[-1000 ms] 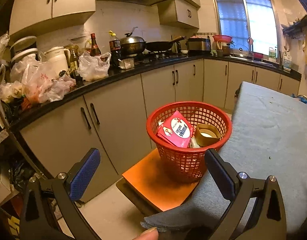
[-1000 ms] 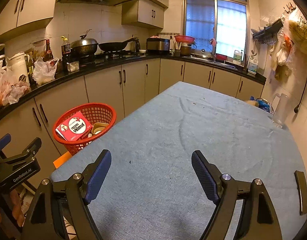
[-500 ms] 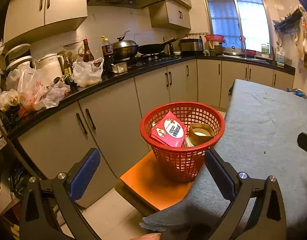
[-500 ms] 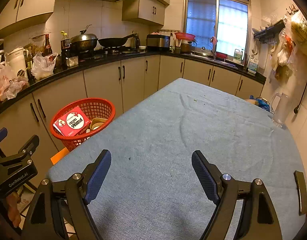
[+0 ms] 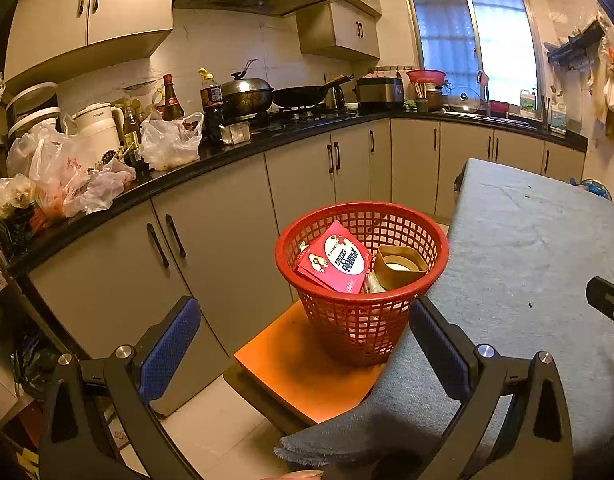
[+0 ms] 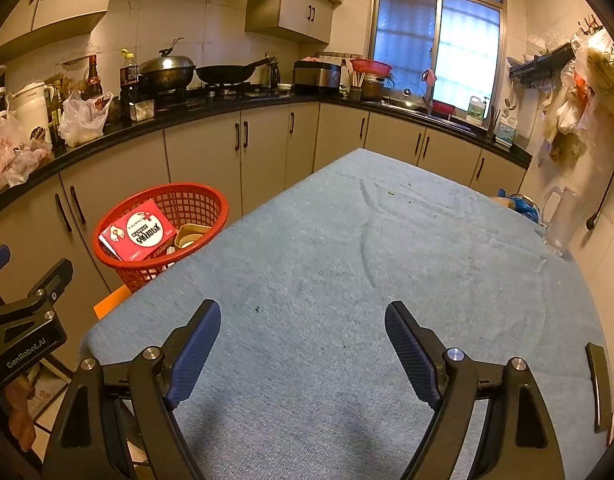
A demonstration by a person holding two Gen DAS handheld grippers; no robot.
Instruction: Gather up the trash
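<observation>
We count one red mesh basket (image 5: pixel 363 276) on an orange stool (image 5: pixel 307 376) beside the cloth-covered counter (image 6: pixel 367 264). Inside: one red carton (image 5: pixel 339 258), printed label up, and one tan tub (image 5: pixel 401 266). Left tongs (image 5: pixel 305 340) and right tongs (image 6: pixel 303 344) both gape, holding nothing.

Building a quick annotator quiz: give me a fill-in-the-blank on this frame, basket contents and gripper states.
The red plastic mesh basket stands on an ___ stool.
A red flat carton lies ___ the basket, beside a tan square tub.
Both the left gripper and the right gripper are ___ and hold nothing.
The table wears a ___ cloth.

Missing: orange; inside; open; blue
</observation>
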